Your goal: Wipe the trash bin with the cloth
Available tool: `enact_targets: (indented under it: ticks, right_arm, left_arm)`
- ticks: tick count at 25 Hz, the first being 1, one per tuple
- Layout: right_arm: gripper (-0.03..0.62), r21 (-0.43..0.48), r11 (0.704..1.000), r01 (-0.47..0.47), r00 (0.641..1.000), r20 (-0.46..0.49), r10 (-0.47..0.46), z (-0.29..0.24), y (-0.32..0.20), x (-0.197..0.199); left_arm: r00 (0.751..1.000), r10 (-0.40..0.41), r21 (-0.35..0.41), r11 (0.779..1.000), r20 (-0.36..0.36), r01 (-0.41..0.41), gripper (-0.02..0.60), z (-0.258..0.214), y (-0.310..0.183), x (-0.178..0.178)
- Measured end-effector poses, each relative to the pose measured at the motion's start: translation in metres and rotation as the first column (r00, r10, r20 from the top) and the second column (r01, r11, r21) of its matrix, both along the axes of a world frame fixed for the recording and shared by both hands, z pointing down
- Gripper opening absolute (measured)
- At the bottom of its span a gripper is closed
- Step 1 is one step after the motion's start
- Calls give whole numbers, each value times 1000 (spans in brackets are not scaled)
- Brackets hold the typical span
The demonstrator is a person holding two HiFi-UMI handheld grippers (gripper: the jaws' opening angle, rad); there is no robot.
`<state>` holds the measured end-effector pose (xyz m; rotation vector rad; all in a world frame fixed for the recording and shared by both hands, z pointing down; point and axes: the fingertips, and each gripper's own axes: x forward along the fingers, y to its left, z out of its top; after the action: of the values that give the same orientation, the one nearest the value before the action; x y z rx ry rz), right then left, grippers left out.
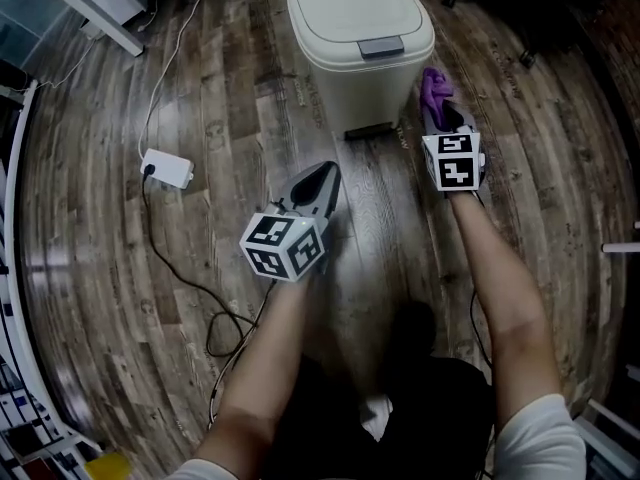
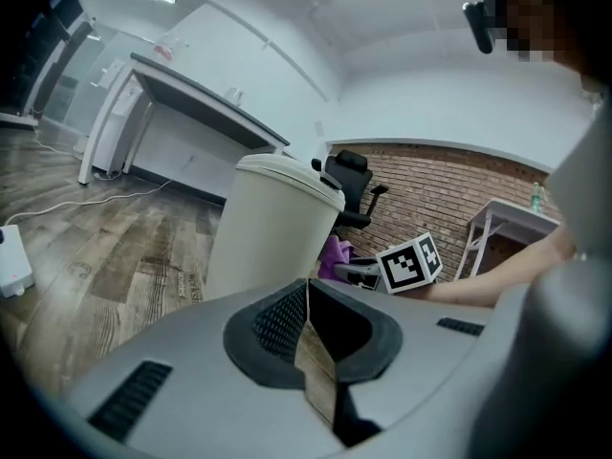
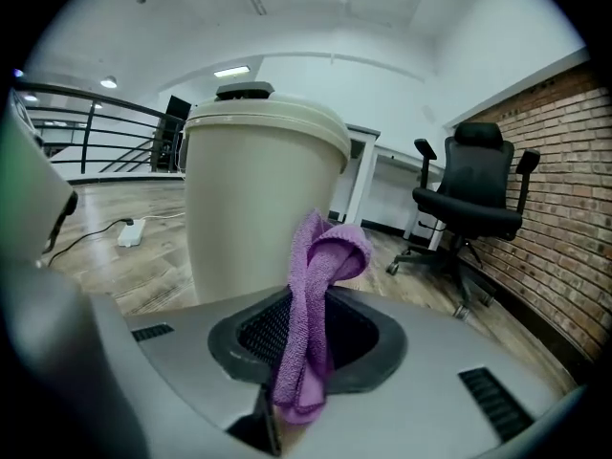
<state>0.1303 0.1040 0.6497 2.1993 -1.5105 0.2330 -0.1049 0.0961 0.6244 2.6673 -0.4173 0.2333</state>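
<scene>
A cream trash bin (image 1: pixel 360 38) with a closed lid and a grey latch stands on the wood floor at the top centre of the head view. My right gripper (image 1: pixel 437 108) is shut on a purple cloth (image 1: pixel 434 88) just beside the bin's lower right side. The right gripper view has the cloth (image 3: pixel 316 304) pinched between the jaws and folded upward, the bin (image 3: pixel 258 199) close behind it. My left gripper (image 1: pixel 318 181) hovers in front of the bin, jaws shut with nothing in them. From the left gripper (image 2: pixel 308 309) the bin (image 2: pixel 273 228) rises just ahead.
A white power strip (image 1: pixel 167 168) lies left of the bin, its cable (image 1: pixel 195 288) trailing across the floor toward my legs. A white desk leg (image 1: pixel 105 13) sits at the top left. A black office chair (image 3: pixel 473 204) and a brick wall (image 3: pixel 564 237) stand to the right.
</scene>
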Motion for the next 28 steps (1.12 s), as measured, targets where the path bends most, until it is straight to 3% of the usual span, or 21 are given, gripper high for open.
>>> enact_targets:
  ticks: [5, 17, 25, 28]
  right_arm:
    - [81, 2, 999, 43, 999, 25, -43, 15, -16, -28]
    - [82, 8, 984, 179, 982, -67, -178, 29, -38, -91]
    - [81, -15, 962, 273, 960, -68, -273, 49, -63, -135]
    - [81, -37, 938, 345, 937, -50, -346, 61, -75, -161]
  left_arm:
    - [999, 31, 9, 999, 8, -31, 6, 0, -1, -5]
    - [998, 41, -6, 999, 47, -41, 6, 12, 3, -16]
    - [997, 40, 4, 999, 73, -41, 6, 13, 5, -26]
    - [996, 23, 6, 1000, 87, -24, 6, 16, 2, -34]
